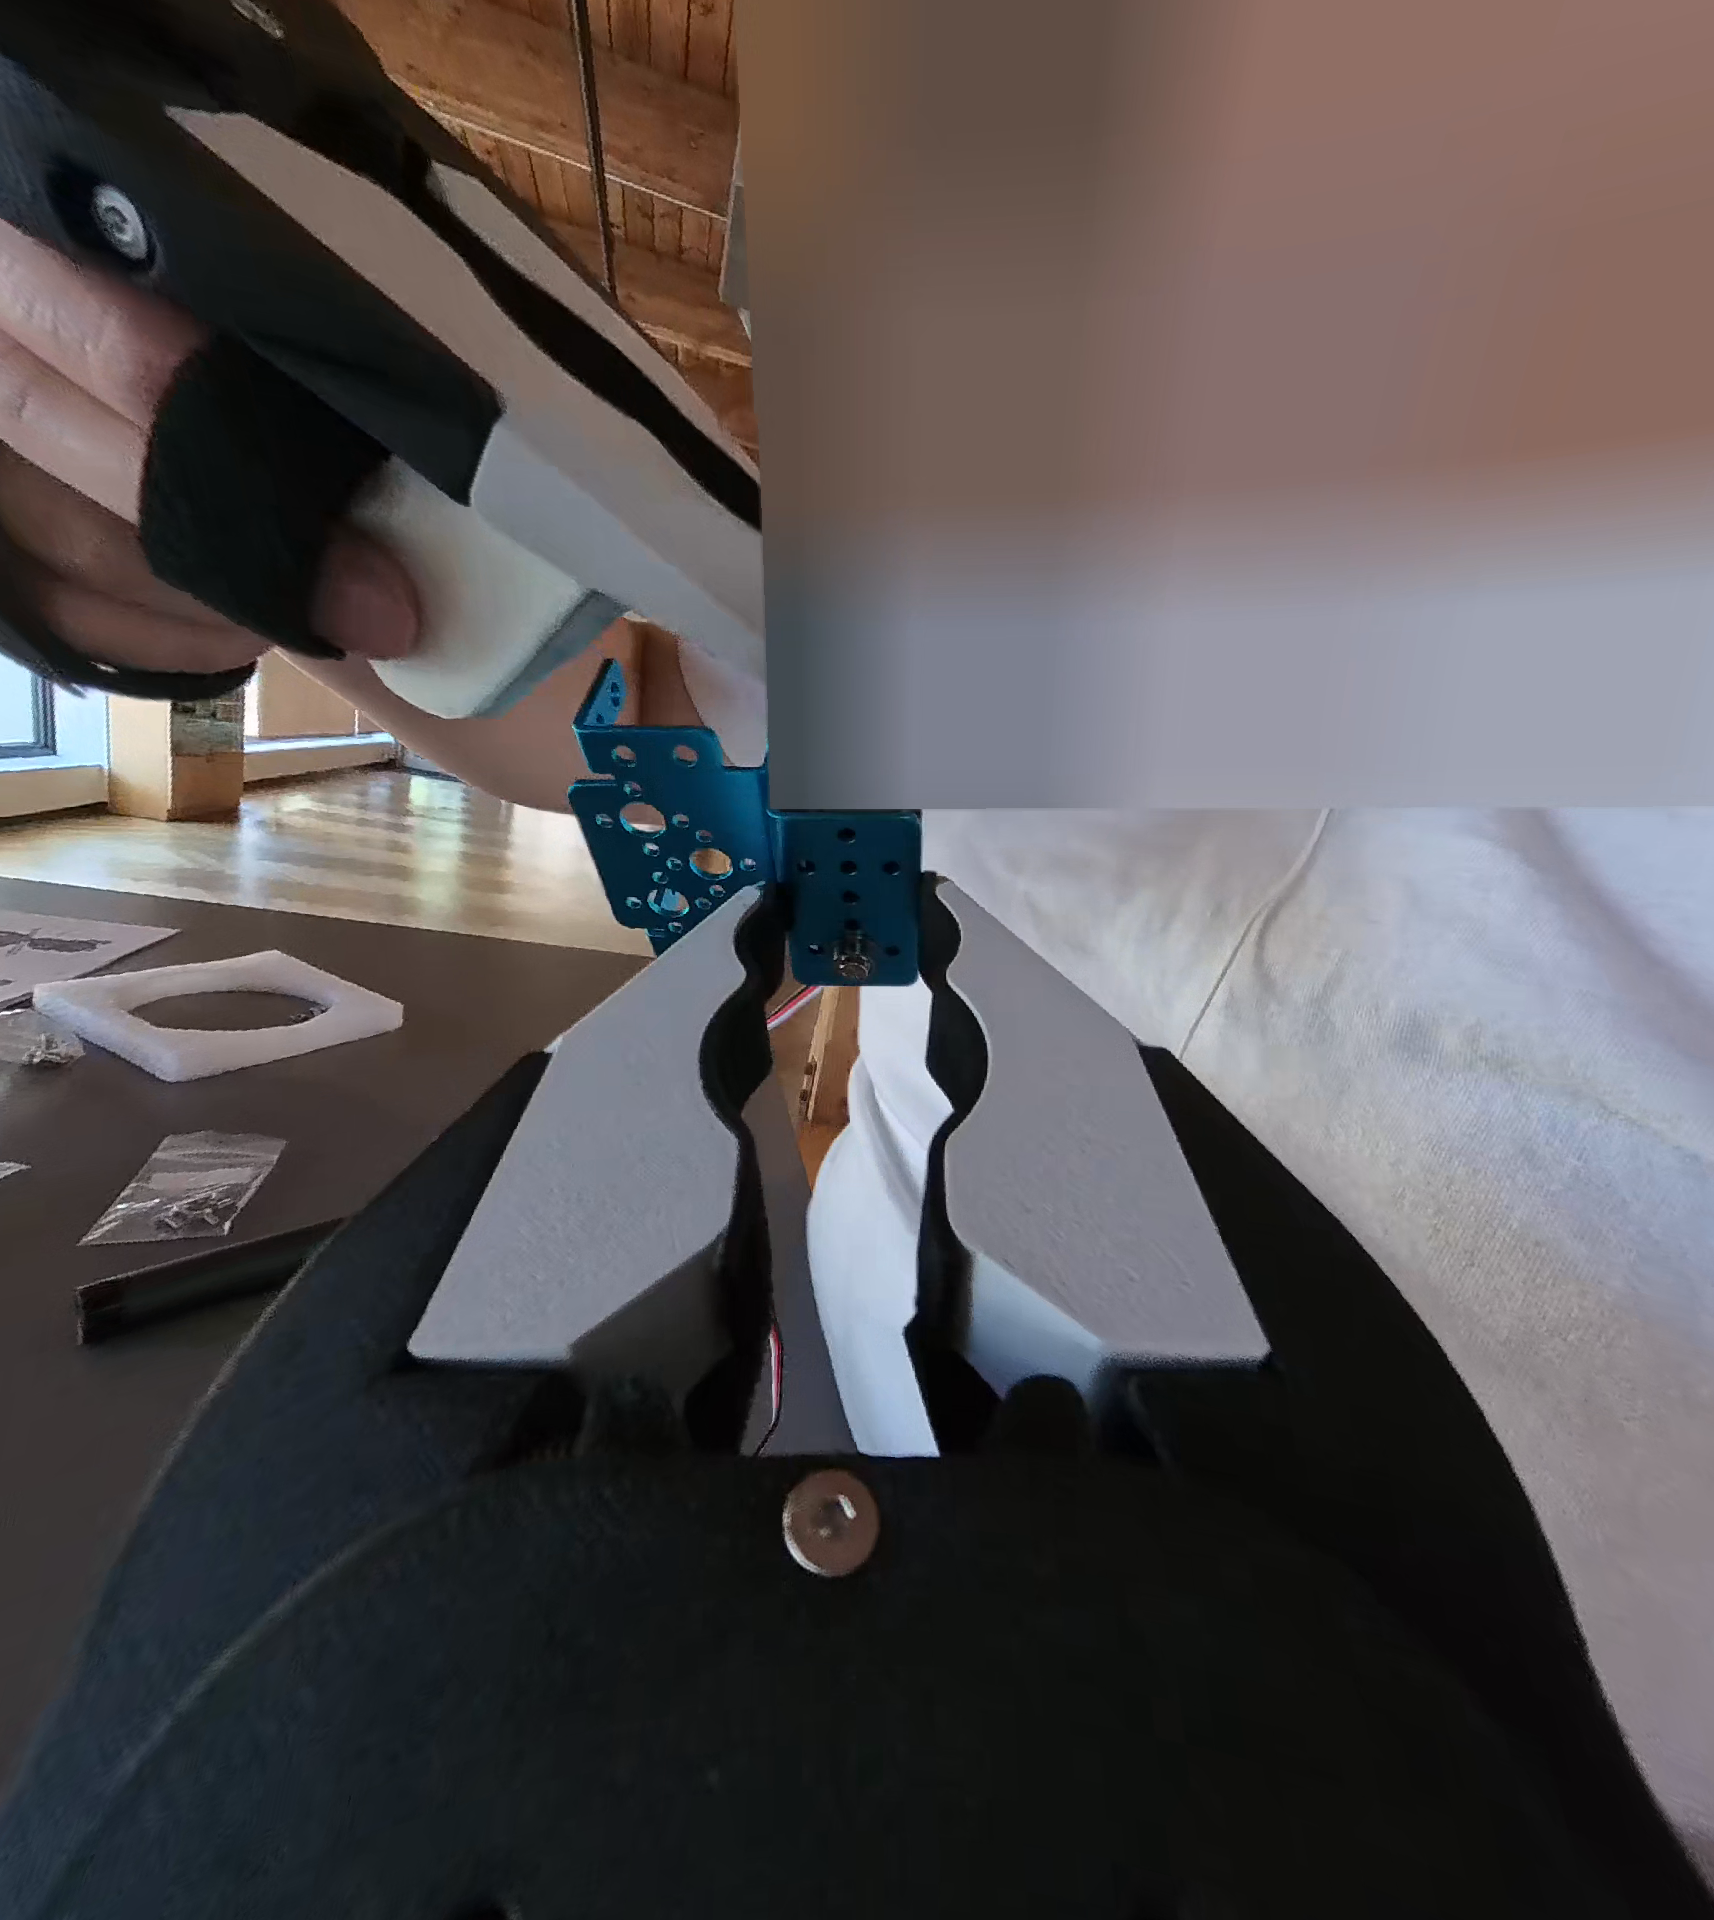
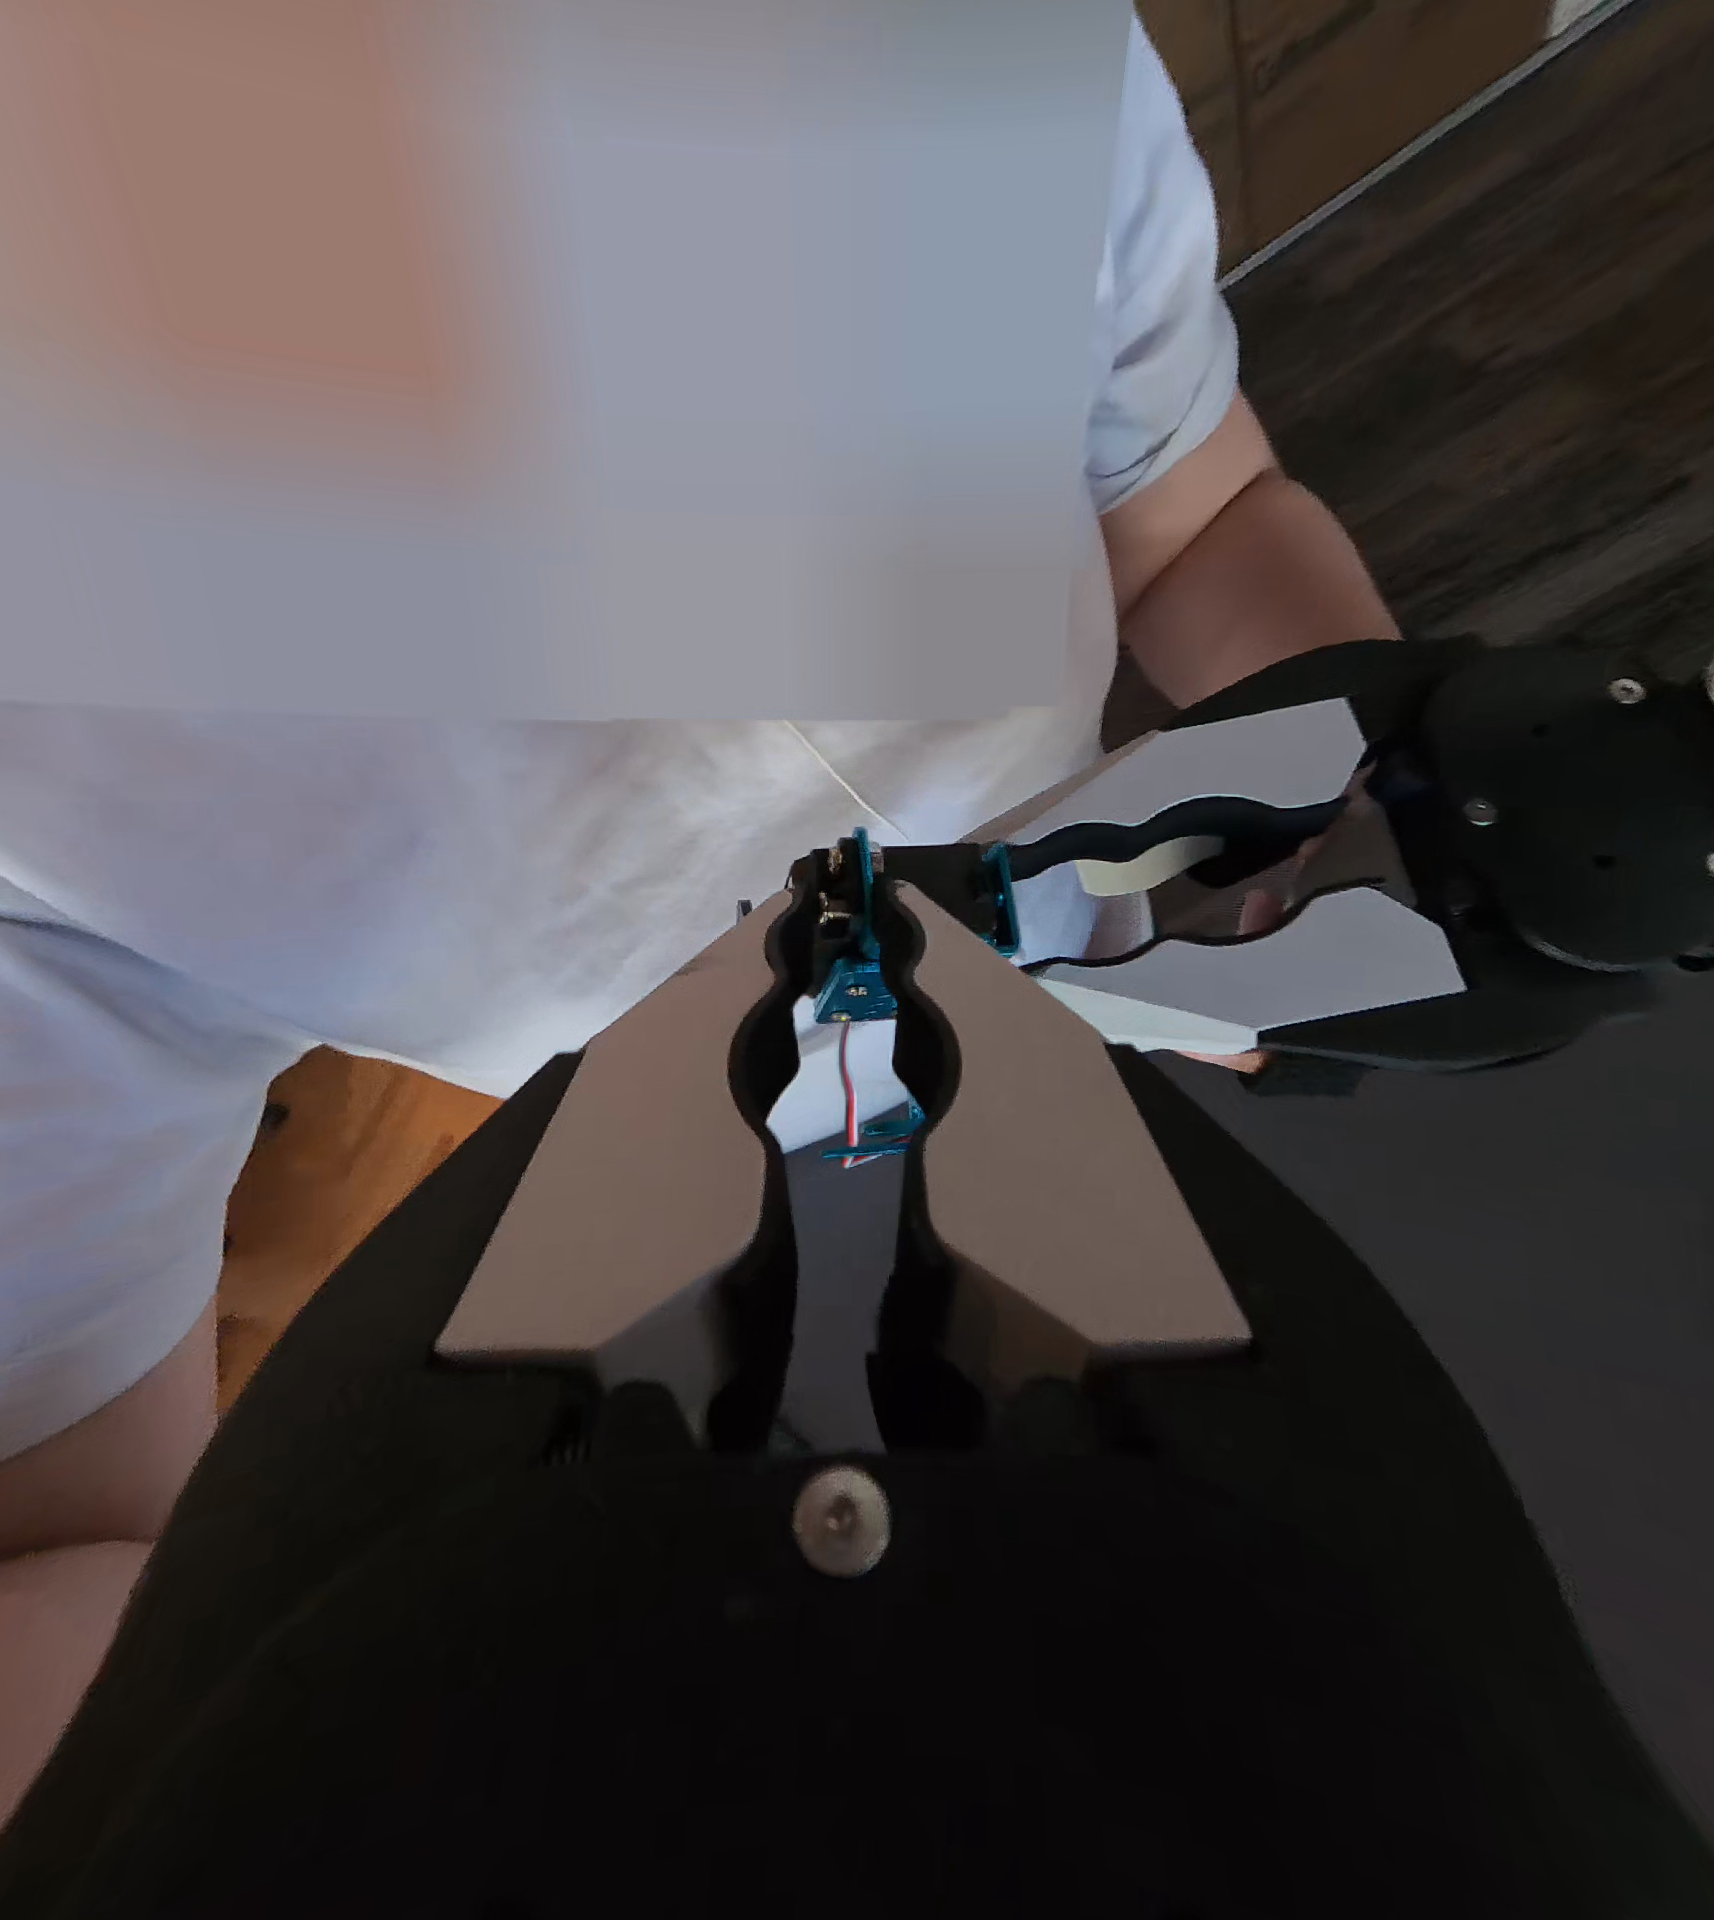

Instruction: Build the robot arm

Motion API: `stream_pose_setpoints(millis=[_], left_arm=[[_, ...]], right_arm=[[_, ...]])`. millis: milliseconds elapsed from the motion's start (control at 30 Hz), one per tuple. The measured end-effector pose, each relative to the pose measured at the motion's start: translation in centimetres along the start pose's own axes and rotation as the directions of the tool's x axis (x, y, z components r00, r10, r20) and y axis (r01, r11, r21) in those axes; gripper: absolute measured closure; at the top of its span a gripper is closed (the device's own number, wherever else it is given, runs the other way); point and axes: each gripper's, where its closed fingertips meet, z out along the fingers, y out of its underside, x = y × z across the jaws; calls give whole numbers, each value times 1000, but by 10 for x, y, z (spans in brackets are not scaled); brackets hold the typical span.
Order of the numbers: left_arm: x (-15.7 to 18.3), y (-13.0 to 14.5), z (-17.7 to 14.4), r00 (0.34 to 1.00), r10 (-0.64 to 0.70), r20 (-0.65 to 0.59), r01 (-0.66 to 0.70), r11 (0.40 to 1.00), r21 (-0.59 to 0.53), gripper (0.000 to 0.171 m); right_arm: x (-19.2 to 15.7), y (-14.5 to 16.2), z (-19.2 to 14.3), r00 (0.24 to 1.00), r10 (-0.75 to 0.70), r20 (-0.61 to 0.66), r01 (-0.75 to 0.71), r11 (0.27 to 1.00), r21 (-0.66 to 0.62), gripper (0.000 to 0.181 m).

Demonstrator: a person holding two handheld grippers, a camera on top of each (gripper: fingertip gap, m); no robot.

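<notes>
Item: blue anodised metal bracket assembly, perforated with round holes (image 1: pixel 718 868), held up in the air close to your white shirt (image 1: pixel 1455 1143), above the near edge of the dark tabletop (image 1: pixel 53 1403)

Left gripper (image 1: pixel 848 904): your jaws are closed down to a narrow gap on the small blue end plate with a screw head (image 1: pixel 853 914); both fingertips touch its sides. The perforated part of the bracket sticks out to the left of and beyond your tips.

Right gripper (image 2: pixel 848 888): your jaws are nearly closed on another part of the same blue assembly, pinching it at the tips. A thin red and white wire (image 2: pixel 848 1060) hangs from it down between your fingers.

Key relation: the bracket's long axis runs crosswise between the two grippers, which meet at roughly a right angle. In the right wrist view, the left gripper comes in from the right side. Both hold the part; neither is nearer.

Also on the table, far left in the left wrist view:
- white foam frame with a round cut-out (image 1: pixel 219 1013)
- clear plastic bags of small hardware (image 1: pixel 188 1195)
- printed paper sheet (image 1: pixel 1 951)
- dark rectangular bar (image 1: pixel 188 1288), near edge

Your bare hand in a black strap (image 1: pixel 105 468) grips the right gripper's handle at upper left
</notes>
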Motion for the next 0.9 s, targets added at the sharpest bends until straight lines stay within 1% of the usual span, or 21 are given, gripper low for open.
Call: stream_pose_setpoints(millis=[67, 167, 333, 400, 467, 567, 633, 700, 767, 833, 900], left_arm=[[1, -1, 1, 1000, -9, -9, 9, 1000, 3, 147], [0, 0, 0, 999, -32, -9, 31, 999, -11, 147], [3, 9, 4, 998, -52, -23, 50, 996, -70, 147], [6, 9, 6, 997, -60, -42, 57, 996, -70, 147], [6, 10, 6, 998, -51, -36, 47, 995, -84, 147], [4, 13, 3, 999, -48, -6, 47, 992, -120, 147], [5, 19, 4, 997, -71, -14, 68, 985, -162, 147], [8, 24, 7, 995, -91, -51, 79, 978, -191, 146], [11, 23, 7, 990, -107, -96, 88, 980, -180, 146], [11, 17, 5, 981, -134, -139, 117, 985, -126, 147], [8, 12, -1, 973, -159, -165, 152, 987, -57, 147]], right_arm=[[-3, -1, 0, 999, 11, 34, -11, 1000, 4, 171], [-3, 2, -1, 999, 27, 44, -27, 1000, -6, 171], [-6, 10, 7, 1000, -6, 20, 7, 997, -76, 170], [-8, 8, 9, 999, -29, 19, 30, 997, -67, 170], [-6, 7, 9, 999, -41, 1, 41, 997, -64, 169], [-2, 9, 9, 1000, -2, -27, 0, 998, -64, 169], [-3, 14, 12, 999, 41, -7, -42, 997, -63, 169], [-6, 16, 17, 998, 60, 25, -58, 996, -68, 169], [-8, 13, 19, 997, 62, 56, -60, 998, -38, 169], [-6, 9, 16, 996, 59, 66, -62, 998, 32, 170], [-2, 8, 12, 999, 34, 37, -37, 993, 108, 170]])
